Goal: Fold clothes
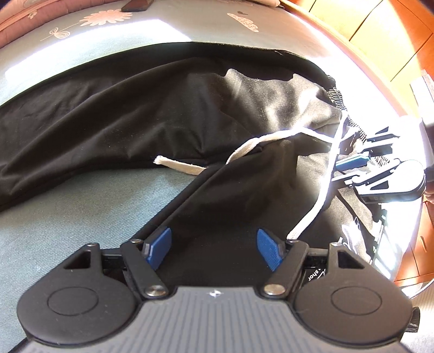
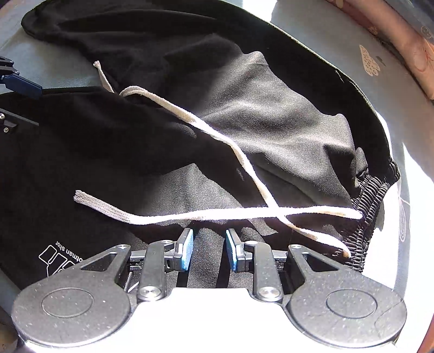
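Black shorts (image 1: 135, 119) with a white drawstring (image 1: 244, 148) lie spread on a grey-green bed sheet (image 1: 67, 211). My left gripper (image 1: 214, 251) is open, its blue pads over the near leg's hem. My right gripper (image 2: 209, 251) hovers over the waist area, its jaws a narrow gap apart with only loose fabric below. The shorts (image 2: 257, 108) fill the right wrist view, with the drawstring (image 2: 217, 214) crossing in front of the fingers and the elastic waistband (image 2: 371, 201) at right. The right gripper also shows in the left wrist view (image 1: 360, 163) at the waistband.
A printed white logo (image 2: 59, 258) sits on the near leg. The sheet has pink flower prints (image 1: 105, 17). A pink pillow (image 2: 417, 54) lies at the far edge. A wooden wardrobe (image 1: 379, 35) stands beside the bed. Strong sunlight glares along the waistband side.
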Available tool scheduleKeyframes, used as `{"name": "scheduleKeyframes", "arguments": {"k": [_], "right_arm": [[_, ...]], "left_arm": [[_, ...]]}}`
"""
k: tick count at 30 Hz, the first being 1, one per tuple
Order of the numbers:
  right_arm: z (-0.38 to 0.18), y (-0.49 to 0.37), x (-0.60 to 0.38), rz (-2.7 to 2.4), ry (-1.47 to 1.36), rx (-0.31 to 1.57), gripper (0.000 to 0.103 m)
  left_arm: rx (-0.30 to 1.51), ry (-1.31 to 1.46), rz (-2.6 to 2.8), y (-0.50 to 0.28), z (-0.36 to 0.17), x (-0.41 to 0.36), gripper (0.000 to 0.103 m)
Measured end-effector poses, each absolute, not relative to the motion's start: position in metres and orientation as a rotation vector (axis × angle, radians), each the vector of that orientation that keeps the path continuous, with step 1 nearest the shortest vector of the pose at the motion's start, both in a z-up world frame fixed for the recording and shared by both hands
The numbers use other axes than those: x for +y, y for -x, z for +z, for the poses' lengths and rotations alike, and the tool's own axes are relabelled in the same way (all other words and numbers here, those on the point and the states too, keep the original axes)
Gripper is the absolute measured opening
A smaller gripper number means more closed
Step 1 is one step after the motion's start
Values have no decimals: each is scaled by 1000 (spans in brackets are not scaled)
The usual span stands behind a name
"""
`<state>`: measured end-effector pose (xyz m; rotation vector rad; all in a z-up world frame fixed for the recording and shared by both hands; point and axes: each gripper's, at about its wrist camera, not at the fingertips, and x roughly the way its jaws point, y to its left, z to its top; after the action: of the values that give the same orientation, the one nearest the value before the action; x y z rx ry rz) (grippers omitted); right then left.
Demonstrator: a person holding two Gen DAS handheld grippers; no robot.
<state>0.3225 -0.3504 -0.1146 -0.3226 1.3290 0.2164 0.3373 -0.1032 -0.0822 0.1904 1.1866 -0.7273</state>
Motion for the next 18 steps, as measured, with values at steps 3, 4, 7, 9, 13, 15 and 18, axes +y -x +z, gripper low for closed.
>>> {"name": "scheduleKeyframes", "arguments": {"k": [3, 4, 7, 9, 13, 15, 18], "right_arm": [[-112, -327, -346, 237, 349, 1319, 30], [-107, -329, -344, 238, 360, 1297, 30], [-90, -335, -346, 220, 359, 1227, 30], [-82, -342, -343, 245, 352, 1172, 30], [-82, -367, -321, 375, 398, 1084, 30], [-88, -377, -302, 481, 466, 1049, 30], [-106, -382, -284, 535, 624, 1056, 30]], "left_arm": [[1187, -203, -735, -334, -82, -106, 70], [1185, -210, -737, -333, -82, -106, 70], [1174, -237, -734, -332, -83, -107, 71], [1170, -242, -731, -332, -83, -108, 71], [1168, -229, -730, -333, -81, -109, 71], [1166, -227, -729, -334, -81, -109, 71], [1161, -221, -718, -333, -79, -106, 72]]}}
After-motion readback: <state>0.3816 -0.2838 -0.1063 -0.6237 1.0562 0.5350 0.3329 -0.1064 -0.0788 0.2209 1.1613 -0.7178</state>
